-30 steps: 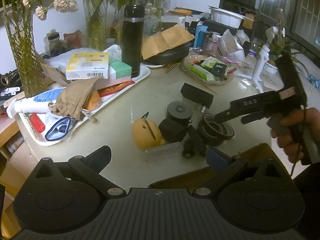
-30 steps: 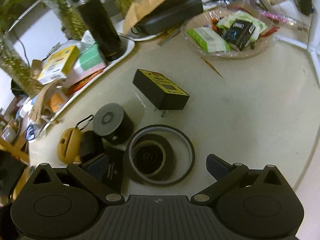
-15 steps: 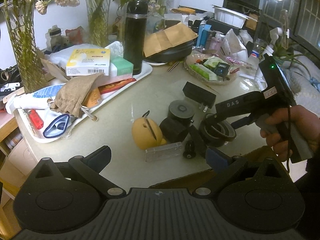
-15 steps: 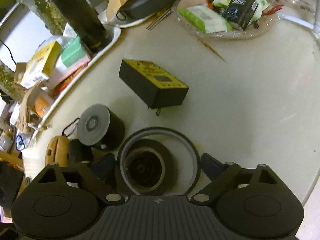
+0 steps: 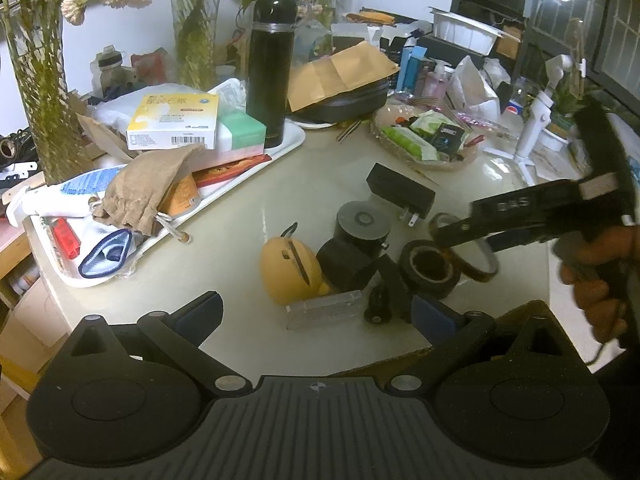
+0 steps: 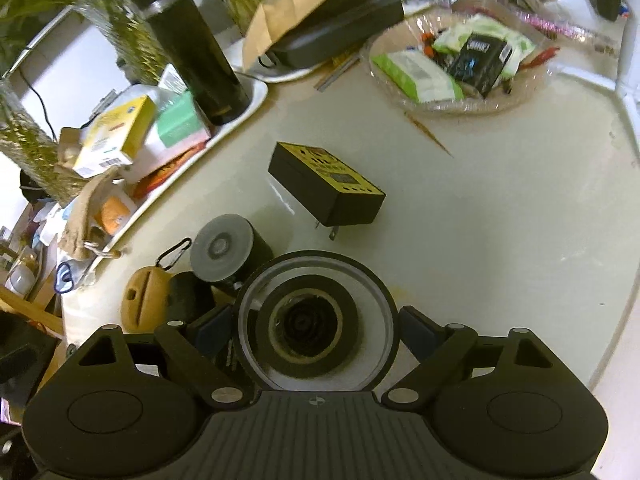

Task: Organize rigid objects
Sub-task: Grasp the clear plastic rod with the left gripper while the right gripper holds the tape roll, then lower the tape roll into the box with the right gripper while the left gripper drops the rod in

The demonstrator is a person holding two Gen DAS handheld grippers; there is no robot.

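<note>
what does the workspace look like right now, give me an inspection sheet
surface: pale table, bare on its right side
job's things: large tape ring tilted over black tape roll; plug adapter, black cylinder, yellow case lie close by
clutter: white tray piled with boxes; black flask; basket of packets
grippers: right gripper has just been closing, pads on the ring; left gripper open, holding nothing
cables: thin wire by the wall
surroundings: flower vases, shelves behind
</note>
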